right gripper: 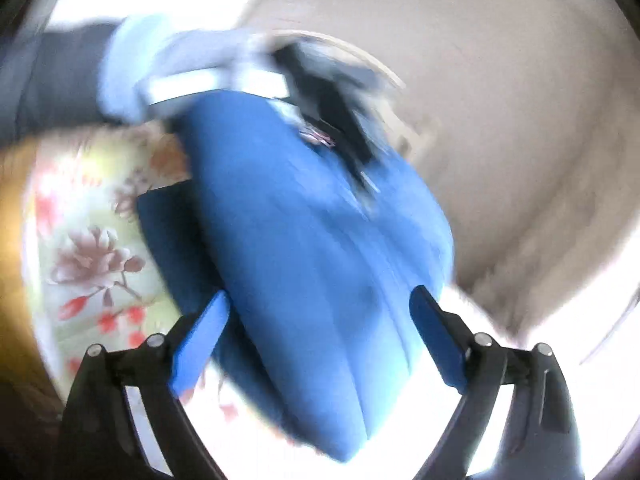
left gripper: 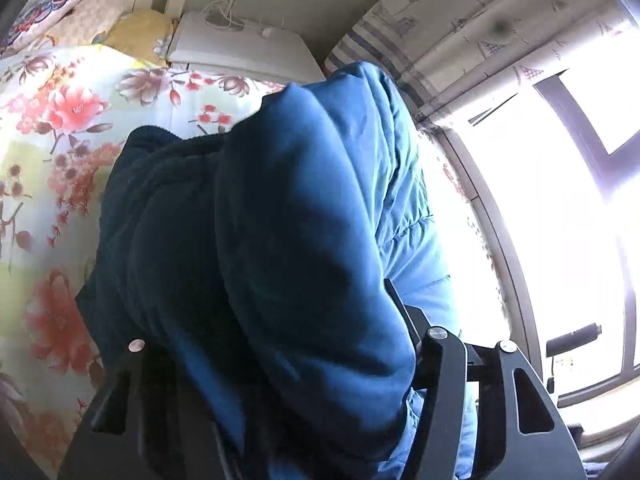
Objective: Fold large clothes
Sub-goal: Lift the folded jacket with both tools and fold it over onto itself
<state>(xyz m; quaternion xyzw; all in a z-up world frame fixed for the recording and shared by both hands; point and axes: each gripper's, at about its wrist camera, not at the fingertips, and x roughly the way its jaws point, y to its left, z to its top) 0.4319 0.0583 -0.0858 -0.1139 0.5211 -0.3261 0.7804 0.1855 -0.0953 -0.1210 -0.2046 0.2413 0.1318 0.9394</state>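
A bulky blue padded jacket (left gripper: 304, 216) with a dark navy knit lining (left gripper: 160, 216) fills the left wrist view, bunched over my left gripper (left gripper: 276, 344). Its fingertips are buried in the cloth, so the jaws seem closed on the jacket. In the right wrist view, which is motion-blurred, the same blue jacket (right gripper: 316, 232) passes between the blue pads (right gripper: 200, 344) of my right gripper (right gripper: 320, 336). Those jaws stand wide apart. The other gripper and a pale-gloved hand (right gripper: 132, 68) hold the jacket's far end.
A floral bedsheet (left gripper: 60, 128) in pink and pale green lies under the jacket and also shows in the right wrist view (right gripper: 92, 248). Pillows (left gripper: 92, 24) and a white cabinet (left gripper: 240, 48) are at the head. A bright window (left gripper: 560, 220) with a patterned curtain (left gripper: 480, 24) is at right.
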